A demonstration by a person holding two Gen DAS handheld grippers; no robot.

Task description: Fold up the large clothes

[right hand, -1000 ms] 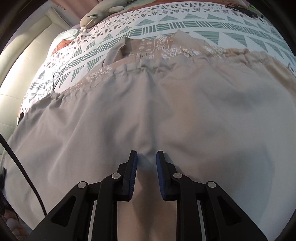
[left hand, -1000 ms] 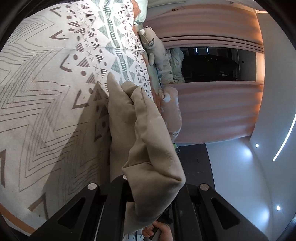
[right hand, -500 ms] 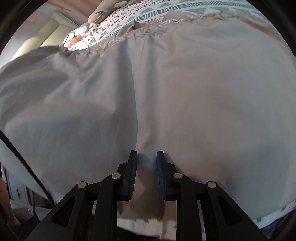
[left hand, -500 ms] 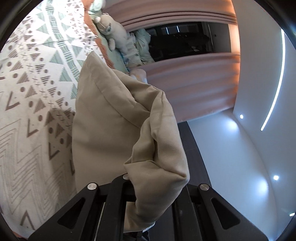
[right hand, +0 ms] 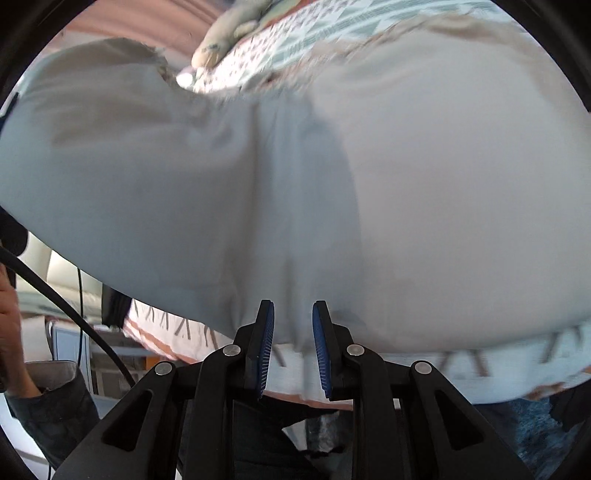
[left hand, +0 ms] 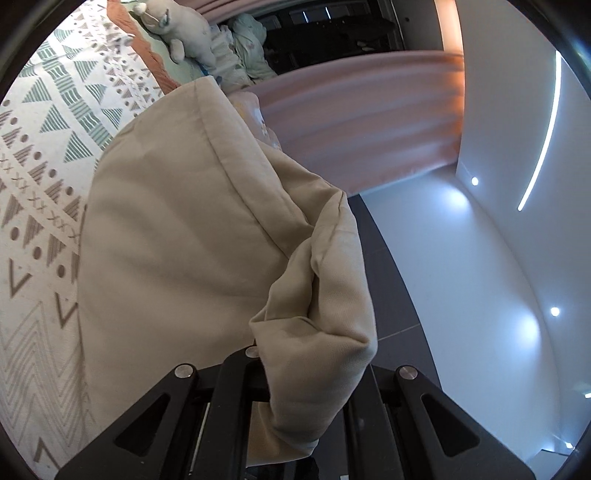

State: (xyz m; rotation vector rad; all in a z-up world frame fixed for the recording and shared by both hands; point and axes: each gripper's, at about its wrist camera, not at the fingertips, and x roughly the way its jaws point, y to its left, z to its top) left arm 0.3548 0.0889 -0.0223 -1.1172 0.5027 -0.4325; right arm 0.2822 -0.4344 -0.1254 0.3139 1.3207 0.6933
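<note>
Both tongs pinched the beige trousers [right hand: 406, 166]: the left tongs [left hand: 295, 384] a bunched hem, the right tongs [right hand: 293, 332] the fabric's edge, lifting it above the patterned bed [left hand: 40, 155], apparently to fold it over.

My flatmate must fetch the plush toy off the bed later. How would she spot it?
Start at the bed with the patterned quilt. Follow its orange-trimmed edge to the pink curtain. The plush toy lies there: pale cream, with limbs and a face, unlike the mint bundle beside it.
</note>
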